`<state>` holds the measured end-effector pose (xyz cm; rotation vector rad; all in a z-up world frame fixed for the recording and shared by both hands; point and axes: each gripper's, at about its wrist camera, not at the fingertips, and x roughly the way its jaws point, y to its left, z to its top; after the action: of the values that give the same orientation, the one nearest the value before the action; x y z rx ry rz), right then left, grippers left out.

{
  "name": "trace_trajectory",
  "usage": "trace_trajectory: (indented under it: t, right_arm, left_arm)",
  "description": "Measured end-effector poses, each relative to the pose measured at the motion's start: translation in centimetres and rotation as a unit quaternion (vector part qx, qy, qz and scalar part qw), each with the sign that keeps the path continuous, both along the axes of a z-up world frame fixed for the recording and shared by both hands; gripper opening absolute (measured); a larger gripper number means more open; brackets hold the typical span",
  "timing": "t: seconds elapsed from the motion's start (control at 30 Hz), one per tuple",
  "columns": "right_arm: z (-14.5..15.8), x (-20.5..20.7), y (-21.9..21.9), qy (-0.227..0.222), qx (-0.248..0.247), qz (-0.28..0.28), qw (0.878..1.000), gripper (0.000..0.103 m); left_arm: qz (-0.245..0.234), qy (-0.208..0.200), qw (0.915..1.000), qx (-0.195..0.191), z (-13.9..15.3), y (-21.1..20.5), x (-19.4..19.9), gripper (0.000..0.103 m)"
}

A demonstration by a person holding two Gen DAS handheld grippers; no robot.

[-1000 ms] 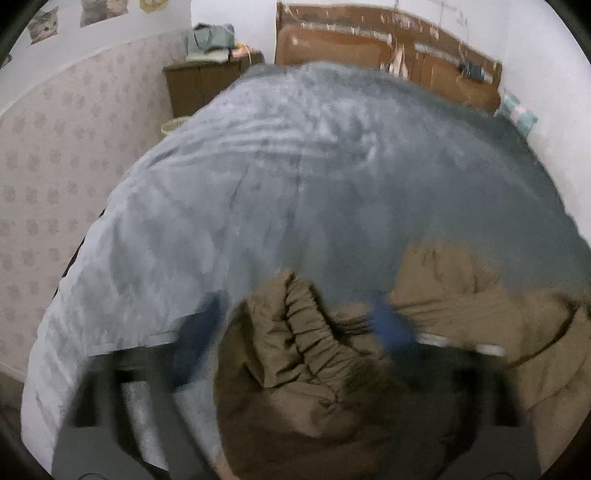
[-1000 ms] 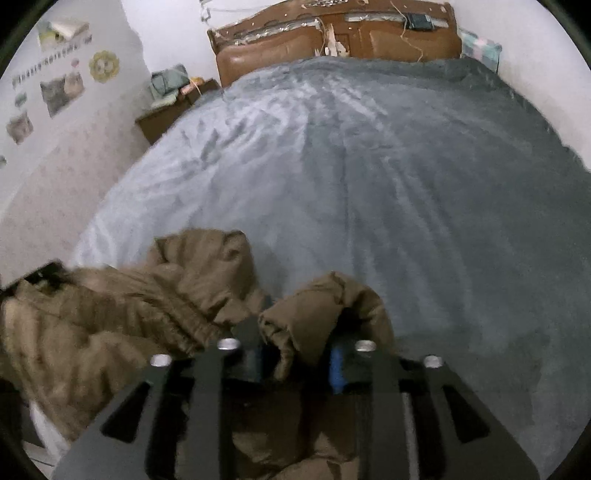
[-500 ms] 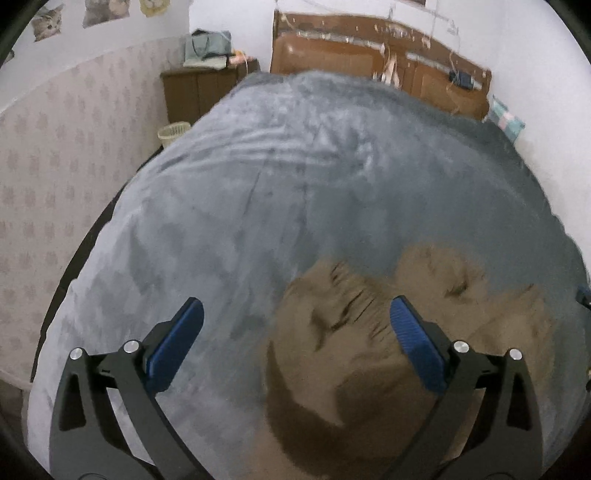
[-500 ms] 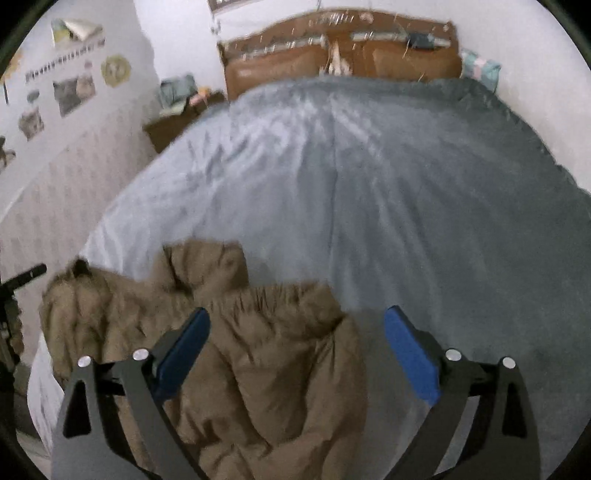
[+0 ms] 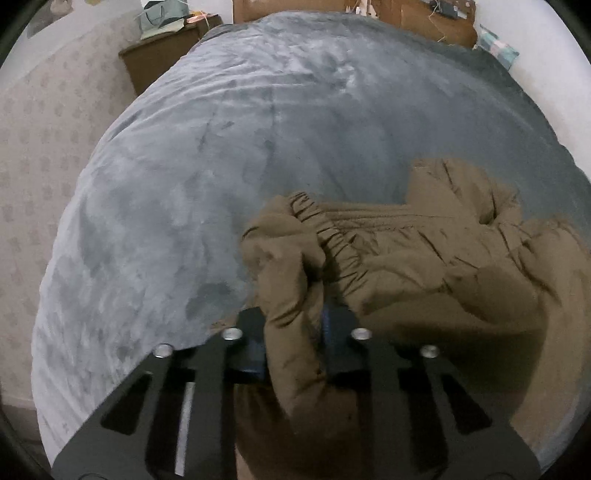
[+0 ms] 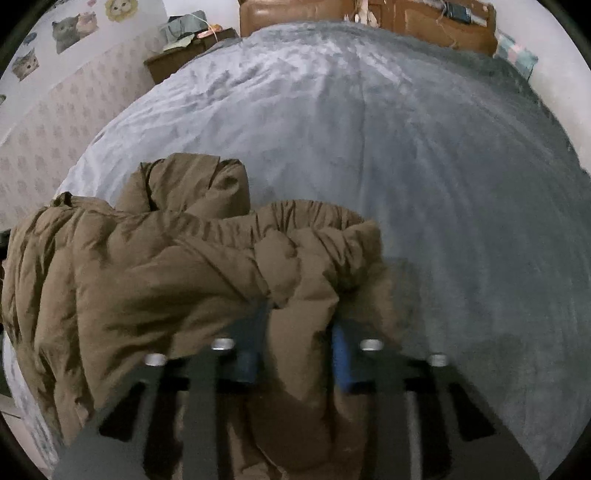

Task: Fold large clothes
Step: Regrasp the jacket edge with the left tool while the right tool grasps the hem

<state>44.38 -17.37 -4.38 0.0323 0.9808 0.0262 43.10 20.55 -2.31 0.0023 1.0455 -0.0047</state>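
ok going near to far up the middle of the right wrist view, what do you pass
right gripper, its jaws just closed on a bunched fold of the brown padded jacket → the jacket's gathered elastic hem → open grey blanket → brown headboard

**Olive-brown on grey-blue**

The puffy olive-brown padded jacket (image 5: 424, 266) is one plain colour, darker in its folds, with a gathered elastic hem of the same shade. It lies on a plush grey-blue bed blanket (image 5: 229, 147), paler and silvery toward the left, deeper slate at the right. The black-framed left gripper (image 5: 293, 332) and the black-framed right gripper (image 6: 299, 347) both carry blue pads and silver screws. The pale wallpaper (image 6: 70, 110) repeats small grey-beige motifs; above it hang grey and yellow cat stickers (image 6: 74, 26). The glossy wooden headboard (image 6: 406, 14) is reddish brown, the wooden nightstand (image 5: 162, 55) dark brown.
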Motion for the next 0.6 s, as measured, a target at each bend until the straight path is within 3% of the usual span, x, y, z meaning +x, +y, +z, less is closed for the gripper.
trace_trajectory:
  t: [0.07,0.23,0.3,0.37,0.47,0.53,0.57,0.6]
  right_arm:
    - [1.1,-0.5,-0.4,-0.04,-0.014,-0.014,0.999,0.016]
    - [5.2,-1.4,-2.0,-0.138,0.011,-0.052,0.989,0.016]
    - [6.4,-1.1,-1.7,-0.156,0.003,-0.053,0.986,0.016]
    - [6.4,0.1,-1.5,-0.144,0.0,-0.052,0.988,0.017]
    - [5.5,1.2,-1.3,-0.11,0.0,-0.05,0.993,0.028]
    - [5.9,0.4,-1.4,-0.122,0.01,-0.05,0.991,0.044]
    - [6.2,-0.1,-1.5,-0.129,0.015,-0.053,0.99,0.06]
    - [6.9,-0.9,-1.4,-0.143,0.018,-0.058,0.988,0.063]
  left_arm:
    - [0.015,-0.027,0.9995,0.0,1.0,0.2,0.1,0.009]
    - [0.051,-0.108,0.9919,-0.042,4.5,2.0,-0.6,0.009]
    - [0.055,-0.116,0.9906,-0.047,5.1,2.2,-0.4,0.009]
    - [0.072,-0.096,0.9914,-0.053,4.6,2.7,0.4,0.015]
    - [0.086,-0.066,0.9936,-0.032,3.3,2.5,0.9,0.037]
    - [0.093,-0.079,0.9924,-0.014,3.6,2.4,0.1,0.083]
    - [0.093,-0.093,0.9913,-0.008,4.2,2.2,-0.5,0.086]
    - [0.091,-0.099,0.9909,-0.005,4.7,2.2,-0.5,0.087]
